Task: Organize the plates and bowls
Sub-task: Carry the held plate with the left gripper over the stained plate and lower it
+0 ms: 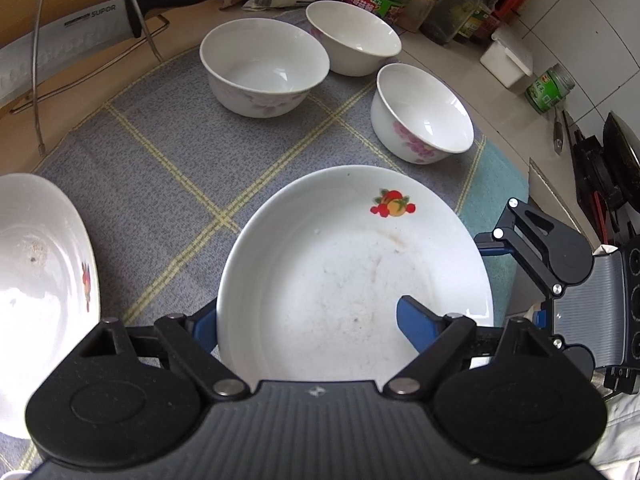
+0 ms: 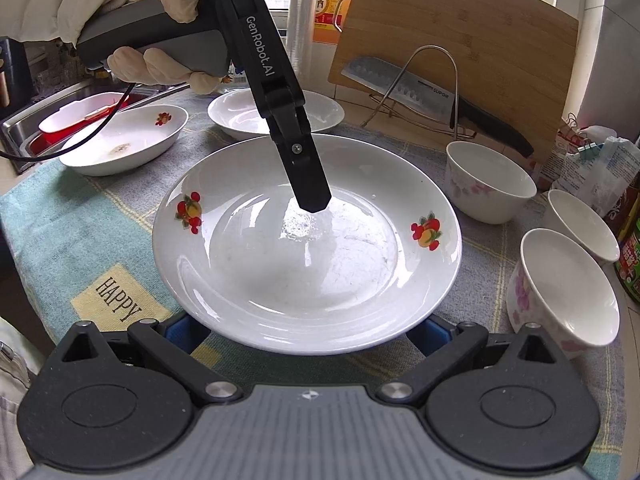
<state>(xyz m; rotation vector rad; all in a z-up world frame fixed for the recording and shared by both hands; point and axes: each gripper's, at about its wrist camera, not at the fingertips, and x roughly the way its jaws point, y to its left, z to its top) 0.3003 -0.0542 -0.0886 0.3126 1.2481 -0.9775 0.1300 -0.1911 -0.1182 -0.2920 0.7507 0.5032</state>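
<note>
My left tool (image 2: pixel 310 196) gripped the fruit-patterned plate (image 2: pixel 308 248) by its rim, one finger (image 1: pixel 418 326) inside and one beneath. My right tool (image 2: pixel 308 330) sat at the plate's near edge; I could not tell its state. Three bowls (image 1: pixel 264 66) stood beyond on the bench cloth (image 1: pixel 160 168)

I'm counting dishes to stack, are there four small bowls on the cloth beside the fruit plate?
No, the left wrist view shows three: one bowl, a second and a third.

Plate (image 2: pixel 308 248) hides right claw (image 2: pixel 308 334) tips; grip unclear.
</note>
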